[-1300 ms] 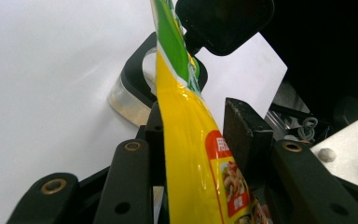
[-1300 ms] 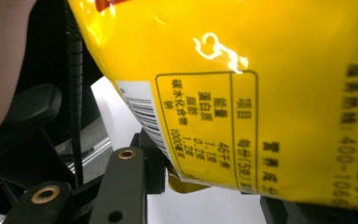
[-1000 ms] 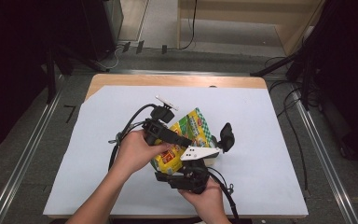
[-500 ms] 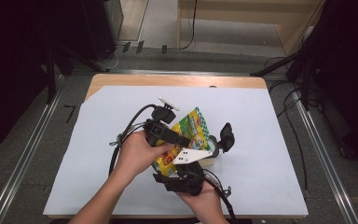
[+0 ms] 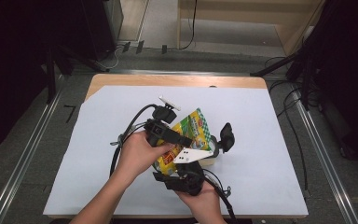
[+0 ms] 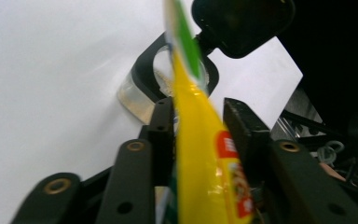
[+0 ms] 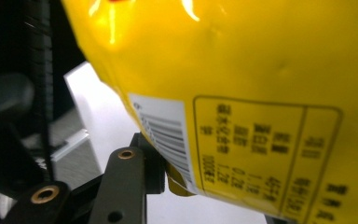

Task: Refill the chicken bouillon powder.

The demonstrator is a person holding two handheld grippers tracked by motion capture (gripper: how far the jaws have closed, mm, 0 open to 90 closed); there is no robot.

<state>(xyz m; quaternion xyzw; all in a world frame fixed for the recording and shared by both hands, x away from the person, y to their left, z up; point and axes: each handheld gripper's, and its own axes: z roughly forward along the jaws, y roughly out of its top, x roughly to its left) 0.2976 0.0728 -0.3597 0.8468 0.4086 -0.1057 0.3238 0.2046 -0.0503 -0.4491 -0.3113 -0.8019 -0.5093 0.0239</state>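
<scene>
Left gripper (image 5: 179,138) jaws have just been opening, right gripper (image 5: 186,161) jaws closing, both on the yellow snack bag (image 5: 186,135). Bag edge shifted slightly toward six o'clock.

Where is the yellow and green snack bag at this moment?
In the high view the snack bag is near the middle of the white sheet, between the left gripper and the right gripper.

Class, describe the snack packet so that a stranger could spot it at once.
Find the white sheet covering the table. Near its middle, two hand-held grippers meet around the packet. It is the one glossy yellow-and-green thing among black parts.
</scene>
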